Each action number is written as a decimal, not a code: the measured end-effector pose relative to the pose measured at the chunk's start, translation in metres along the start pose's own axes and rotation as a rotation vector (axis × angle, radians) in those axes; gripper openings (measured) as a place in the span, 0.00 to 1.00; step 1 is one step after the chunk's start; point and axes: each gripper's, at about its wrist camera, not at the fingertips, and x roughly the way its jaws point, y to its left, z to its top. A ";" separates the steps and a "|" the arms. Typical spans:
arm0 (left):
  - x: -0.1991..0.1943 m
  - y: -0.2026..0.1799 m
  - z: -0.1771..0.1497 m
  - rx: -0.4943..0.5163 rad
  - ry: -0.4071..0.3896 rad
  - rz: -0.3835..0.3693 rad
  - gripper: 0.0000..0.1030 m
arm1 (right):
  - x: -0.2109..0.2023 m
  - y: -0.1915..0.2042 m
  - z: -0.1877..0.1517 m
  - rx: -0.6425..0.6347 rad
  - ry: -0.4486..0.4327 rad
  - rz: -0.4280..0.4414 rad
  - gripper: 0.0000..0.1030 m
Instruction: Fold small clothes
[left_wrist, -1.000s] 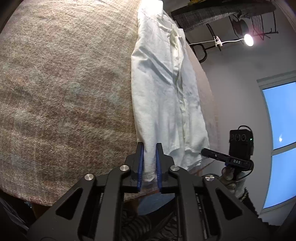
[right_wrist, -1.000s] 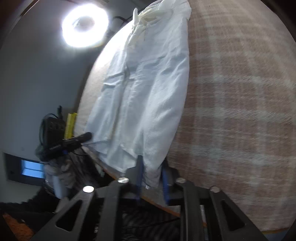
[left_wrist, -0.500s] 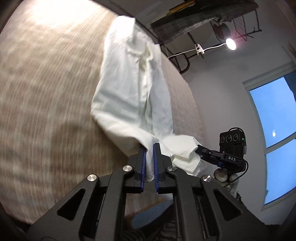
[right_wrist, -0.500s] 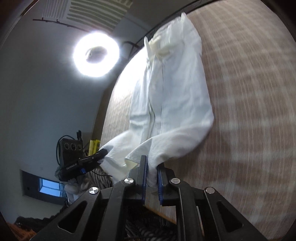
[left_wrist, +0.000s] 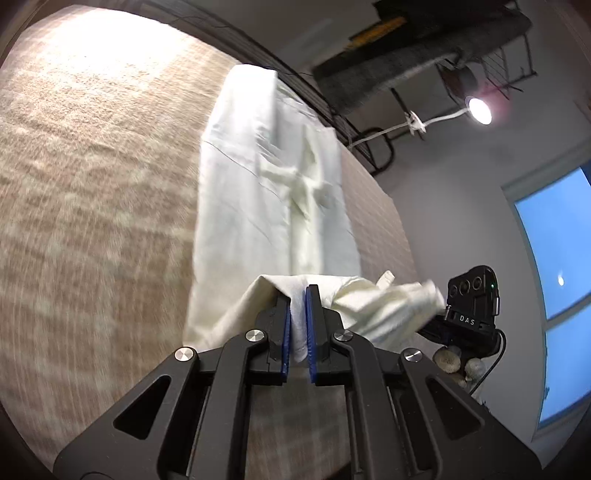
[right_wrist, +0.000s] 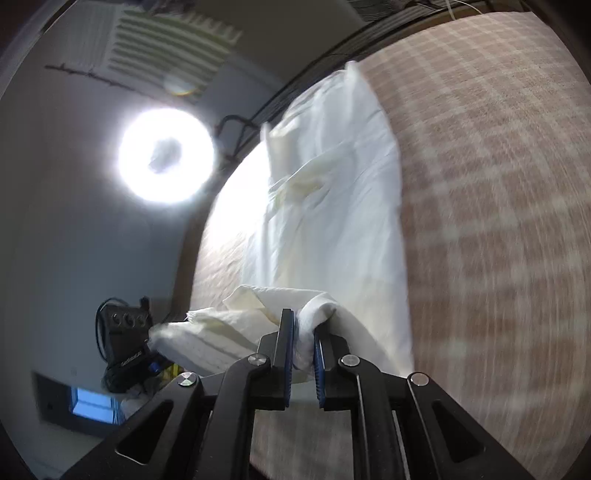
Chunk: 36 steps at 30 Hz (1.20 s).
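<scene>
A small white button-up shirt (left_wrist: 266, 192) lies lengthwise on a beige plaid table cover (left_wrist: 92, 184), collar at the far end. My left gripper (left_wrist: 297, 295) is shut on the shirt's hem at one bottom corner and holds it lifted above the lower part of the shirt. My right gripper (right_wrist: 303, 321) is shut on the other bottom corner of the shirt (right_wrist: 332, 206), also lifted. The hem hangs slack between the two grippers. The right gripper (left_wrist: 469, 317) shows at the right in the left wrist view; the left gripper (right_wrist: 129, 332) shows at the left in the right wrist view.
The plaid cover (right_wrist: 498, 221) stretches wide on both sides of the shirt. A ring light (right_wrist: 166, 155) glares beyond the table's far side. A lamp (left_wrist: 478, 109), a rack and a window (left_wrist: 554, 240) stand past the table's edge.
Both grippers have lifted the shirt's bottom hem off the table's near edge and carried it forward over the shirt toward the collar. The lower part now bends up into a fold.
</scene>
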 end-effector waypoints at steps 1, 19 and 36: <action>0.003 0.002 0.004 -0.005 -0.002 0.009 0.05 | 0.004 -0.003 0.007 0.015 -0.002 -0.005 0.07; 0.016 0.019 0.044 -0.025 -0.027 0.046 0.44 | 0.026 -0.021 0.045 0.086 -0.011 -0.028 0.39; 0.037 -0.027 0.002 0.390 0.024 0.200 0.45 | 0.051 0.051 0.000 -0.500 0.098 -0.241 0.30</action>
